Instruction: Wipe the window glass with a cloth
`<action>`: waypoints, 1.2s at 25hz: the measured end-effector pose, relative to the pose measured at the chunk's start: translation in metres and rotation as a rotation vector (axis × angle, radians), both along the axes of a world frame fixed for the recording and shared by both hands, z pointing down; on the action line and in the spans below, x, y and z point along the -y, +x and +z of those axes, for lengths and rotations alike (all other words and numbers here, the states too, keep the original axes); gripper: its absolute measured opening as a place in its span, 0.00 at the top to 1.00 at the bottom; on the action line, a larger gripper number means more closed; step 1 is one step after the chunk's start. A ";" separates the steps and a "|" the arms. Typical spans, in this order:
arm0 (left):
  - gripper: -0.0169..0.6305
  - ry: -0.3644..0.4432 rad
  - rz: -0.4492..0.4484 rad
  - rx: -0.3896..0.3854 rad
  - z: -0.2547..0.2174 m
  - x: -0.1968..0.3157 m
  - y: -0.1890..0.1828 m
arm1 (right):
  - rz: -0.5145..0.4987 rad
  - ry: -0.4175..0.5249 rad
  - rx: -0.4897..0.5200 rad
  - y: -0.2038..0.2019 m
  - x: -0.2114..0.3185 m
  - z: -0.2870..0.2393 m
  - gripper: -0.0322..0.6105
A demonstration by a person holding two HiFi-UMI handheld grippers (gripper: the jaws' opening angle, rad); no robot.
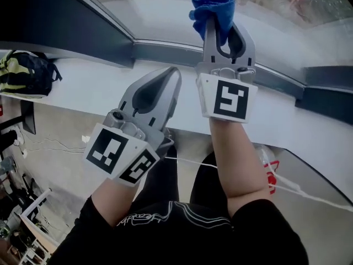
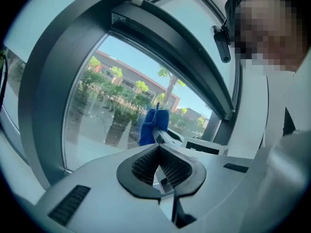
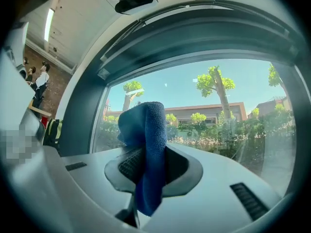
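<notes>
Head view, far left: black and yellow-green backpack [image 1: 25, 73] lying on the white sill [image 1: 83, 90]
Left gripper [image 1: 172, 73]: low, over the sill, beneath the dark window frame [image 1: 165, 51]; jaws together, nothing between them
Left gripper view: ribbed pads [image 2: 143, 164] meet at the tip, empty
Right gripper [image 1: 218, 26]: higher than the left one and to its right, pointing at the window; jaws clamped on the cloth [image 1: 212, 7]
Cloth: blue, bunched, sticking out past the jaw tips; one end hangs down between the jaws in the right gripper view
Window glass [image 1: 160, 12]: cloth sits at its lower part, just above the frame; contact cannot be told
Outside: trees, low buildings, clear sky
</notes>
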State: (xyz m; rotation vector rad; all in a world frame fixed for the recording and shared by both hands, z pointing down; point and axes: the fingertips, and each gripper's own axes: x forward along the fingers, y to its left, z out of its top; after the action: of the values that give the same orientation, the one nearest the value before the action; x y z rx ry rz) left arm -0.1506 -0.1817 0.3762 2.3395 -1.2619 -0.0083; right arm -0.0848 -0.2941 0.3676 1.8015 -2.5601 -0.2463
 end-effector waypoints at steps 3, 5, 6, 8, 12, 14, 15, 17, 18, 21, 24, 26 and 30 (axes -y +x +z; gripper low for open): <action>0.96 -0.005 0.038 -0.003 0.000 -0.001 0.042 | 0.030 0.000 -0.012 0.046 -0.004 -0.002 0.85; 0.96 -0.008 0.062 0.001 0.004 -0.002 0.069 | 0.049 0.004 -0.004 0.074 -0.006 -0.001 0.85; 0.97 -0.009 0.074 0.004 0.007 -0.002 0.082 | 0.058 0.007 0.001 0.088 -0.006 0.000 0.85; 0.96 -0.011 0.095 0.009 0.011 -0.001 0.102 | 0.075 0.012 0.000 0.110 -0.006 0.003 0.85; 0.96 -0.016 0.126 0.009 0.012 -0.002 0.141 | 0.122 -0.004 0.003 0.159 -0.011 0.004 0.85; 0.96 -0.017 0.141 0.006 0.012 -0.006 0.164 | 0.142 -0.011 -0.005 0.187 -0.016 0.004 0.85; 0.96 -0.019 0.148 0.004 0.012 -0.007 0.175 | 0.151 -0.012 -0.013 0.201 -0.018 0.004 0.85; 0.96 -0.023 0.161 -0.001 0.009 -0.010 0.201 | 0.167 -0.006 -0.021 0.231 -0.022 0.000 0.85; 0.96 -0.024 0.167 -0.002 0.007 -0.013 0.217 | 0.176 -0.004 -0.021 0.249 -0.025 -0.003 0.85; 0.96 -0.021 0.181 -0.001 0.001 -0.022 0.260 | 0.198 0.004 -0.024 0.300 -0.036 -0.010 0.85; 0.96 -0.025 0.186 -0.004 0.012 -0.015 0.272 | 0.202 0.003 -0.042 0.314 -0.031 0.000 0.85; 0.96 -0.030 0.188 -0.007 0.023 -0.006 0.269 | 0.203 0.000 -0.054 0.314 -0.024 0.010 0.85; 0.96 -0.040 0.211 -0.014 0.032 -0.003 0.283 | 0.222 0.007 -0.063 0.331 -0.023 0.014 0.85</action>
State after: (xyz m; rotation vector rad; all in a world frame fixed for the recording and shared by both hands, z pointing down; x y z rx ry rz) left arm 0.1328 -0.1784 0.4084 2.4213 -0.9940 0.0686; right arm 0.2466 -0.2715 0.3813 2.0235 -2.2963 -0.3039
